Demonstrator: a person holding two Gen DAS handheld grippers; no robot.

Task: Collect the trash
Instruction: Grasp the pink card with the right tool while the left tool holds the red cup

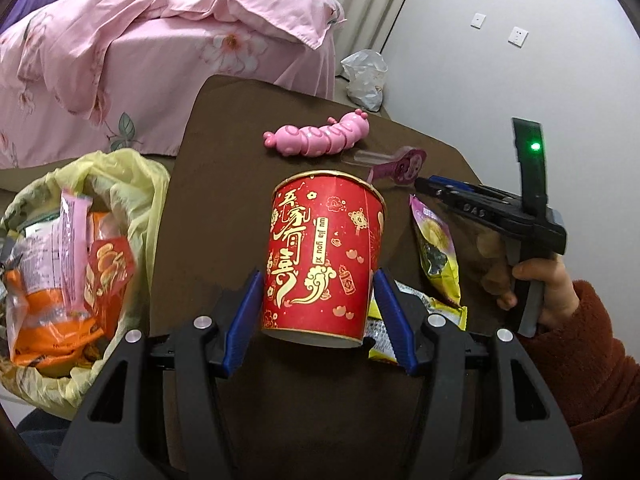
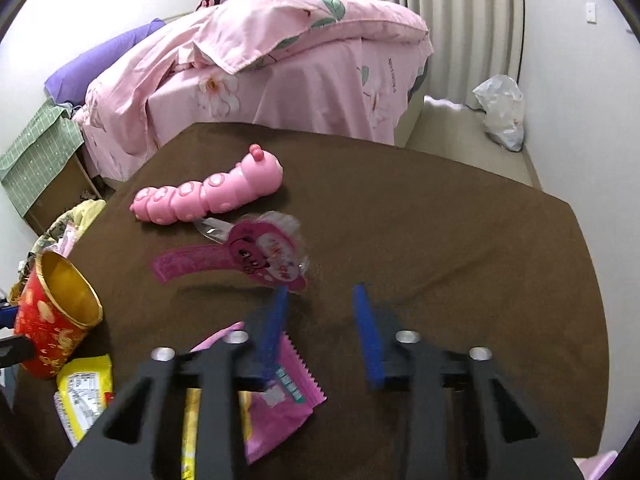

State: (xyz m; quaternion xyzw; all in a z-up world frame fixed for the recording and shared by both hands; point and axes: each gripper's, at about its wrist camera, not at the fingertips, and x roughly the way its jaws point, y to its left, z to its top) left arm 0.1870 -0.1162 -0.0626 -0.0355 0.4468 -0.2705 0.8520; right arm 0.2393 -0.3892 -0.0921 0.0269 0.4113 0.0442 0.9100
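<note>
A red paper cup point(image 1: 322, 256) with gold print sits between the blue fingers of my left gripper point(image 1: 318, 280), which are closed against its sides above the brown table. It also shows at the left of the right wrist view point(image 2: 56, 316). The yellow trash bag point(image 1: 120, 184) full of wrappers stands left of the table. My right gripper point(image 2: 322, 300) is open and empty over the table, just past a pink wrapper point(image 2: 280, 404). Yellow wrappers point(image 1: 436, 248) lie right of the cup. A pink torn package point(image 2: 260, 256) lies ahead of the right gripper.
A pink caterpillar toy point(image 2: 208, 192) lies on the brown table point(image 2: 440, 240). A bed with pink bedding point(image 2: 280, 60) stands behind. A white plastic bag point(image 2: 502, 112) lies on the floor by the wall. A yellow wrapper point(image 2: 84, 392) lies beside the cup.
</note>
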